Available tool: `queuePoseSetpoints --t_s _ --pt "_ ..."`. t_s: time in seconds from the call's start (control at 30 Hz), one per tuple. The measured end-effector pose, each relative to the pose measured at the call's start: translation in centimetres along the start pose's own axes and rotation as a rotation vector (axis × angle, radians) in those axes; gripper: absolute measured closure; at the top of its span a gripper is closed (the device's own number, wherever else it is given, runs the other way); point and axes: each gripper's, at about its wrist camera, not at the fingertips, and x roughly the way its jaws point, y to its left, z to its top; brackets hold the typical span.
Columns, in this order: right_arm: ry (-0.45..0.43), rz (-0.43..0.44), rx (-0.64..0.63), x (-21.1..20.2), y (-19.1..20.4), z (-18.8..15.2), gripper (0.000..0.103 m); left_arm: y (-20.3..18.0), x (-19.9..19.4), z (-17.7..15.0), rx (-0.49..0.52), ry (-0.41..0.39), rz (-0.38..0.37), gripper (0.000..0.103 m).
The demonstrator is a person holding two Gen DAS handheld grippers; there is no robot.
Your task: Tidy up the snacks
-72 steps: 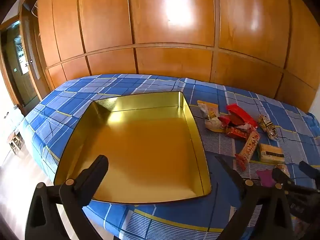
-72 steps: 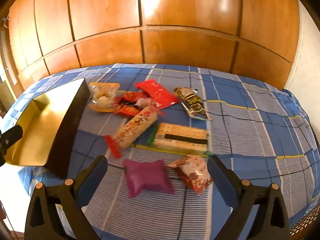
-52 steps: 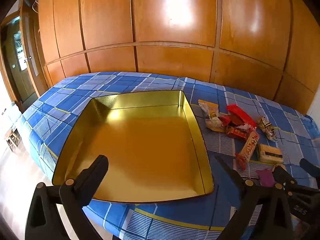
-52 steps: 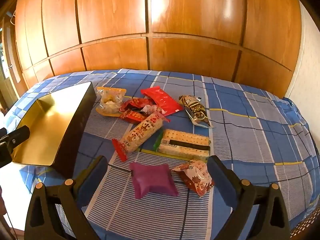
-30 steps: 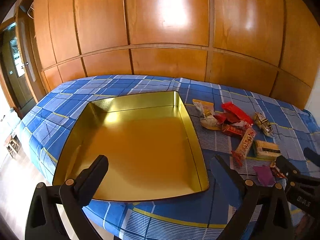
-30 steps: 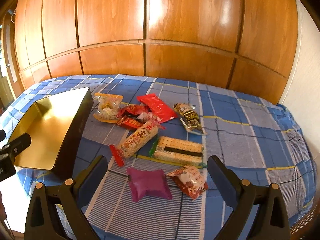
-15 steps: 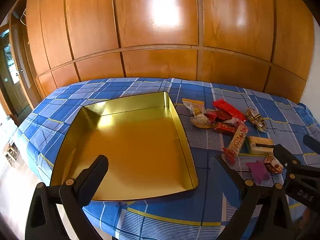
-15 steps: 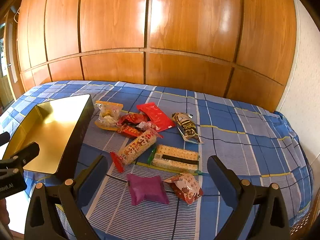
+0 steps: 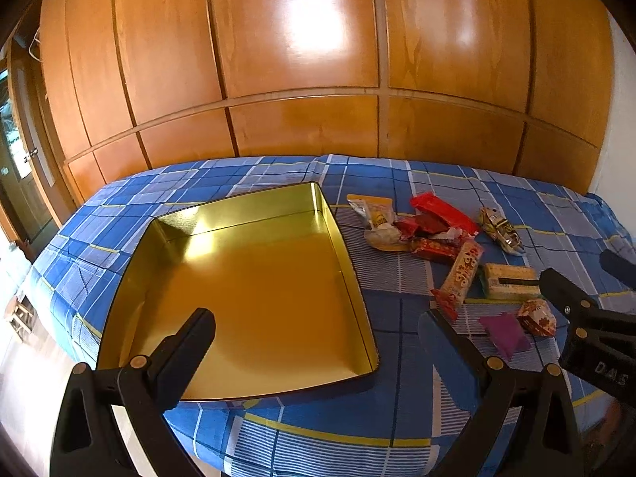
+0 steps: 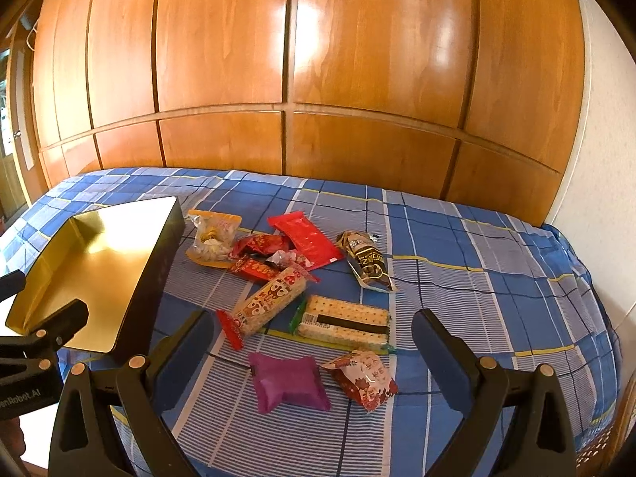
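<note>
A shallow gold tin tray (image 9: 349, 278) (image 10: 159, 278) lies on the blue checked bed, with nothing in it. To its right lie several snack packets: a purple pouch (image 10: 288, 381) (image 9: 505, 334), a red-and-white packet (image 10: 363, 373), a cracker pack (image 10: 344, 322) (image 9: 508, 280), a long biscuit roll (image 10: 270, 300) (image 9: 461, 274), a red packet (image 10: 304, 240), a brown packet (image 10: 367, 264) and a nut bag (image 10: 212, 236). My left gripper (image 9: 318, 326) hovers open over the tray's near edge. My right gripper (image 10: 308, 330) hovers open above the purple pouch and cracker pack.
The bed (image 10: 477, 258) runs back to a wooden panelled wardrobe (image 10: 318, 79). A doorway (image 9: 16, 167) shows at the far left. The bed's near edge drops to a pale floor (image 9: 24, 377). A white wall (image 10: 596, 119) borders the right side.
Both grippers have pulled back and risen, so the tray and the snacks look smaller and farther away. Nothing has been picked up; both stay open.
</note>
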Motion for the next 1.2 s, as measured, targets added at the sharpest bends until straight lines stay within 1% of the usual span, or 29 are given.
queuePoseSetpoints --t_s 0.33,0.47,0.57,0.67,0.77,0.87,0.97,1.07,1.2 --pt "0.014 -0.001 0.015 0.5 -0.6 -0.3 0.002 -1.1 -0.1 0.0 0.038 -0.001 -0.015 0.0" --pt "0.028 -0.003 0.024 0.9 -1.0 -0.6 0.002 -1.7 -0.1 -0.1 0.055 0.0 -0.035 0.0" --pt "0.054 0.009 0.041 1.6 -1.7 -0.8 0.002 -2.2 -0.1 0.0 0.072 0.005 -0.056 0.0" --pt "0.087 0.012 0.068 2.4 -3.4 -0.8 0.002 -2.8 0.3 -0.1 0.094 0.028 -0.083 0.0" --pt "0.123 0.02 0.072 3.3 -5.9 -0.2 0.002 -3.5 0.8 -0.2 0.114 0.059 -0.125 0.0" --pt "0.158 0.03 0.07 4.1 -8.9 0.9 0.002 -4.2 1.5 0.1 0.13 0.086 -0.175 0.0" --pt "0.209 0.037 0.046 5.1 -11.5 2.2 0.002 -4.8 2.6 0.7 0.125 0.129 -0.219 0.002" --pt "0.25 0.051 -0.017 6.2 -13.4 3.2 0.002 -5.8 3.3 1.1 0.157 0.135 -0.218 0.004" --pt "0.299 0.063 -0.085 8.1 -15.1 3.2 0.003 -7.6 4.8 1.5 0.235 0.158 -0.199 0.015"
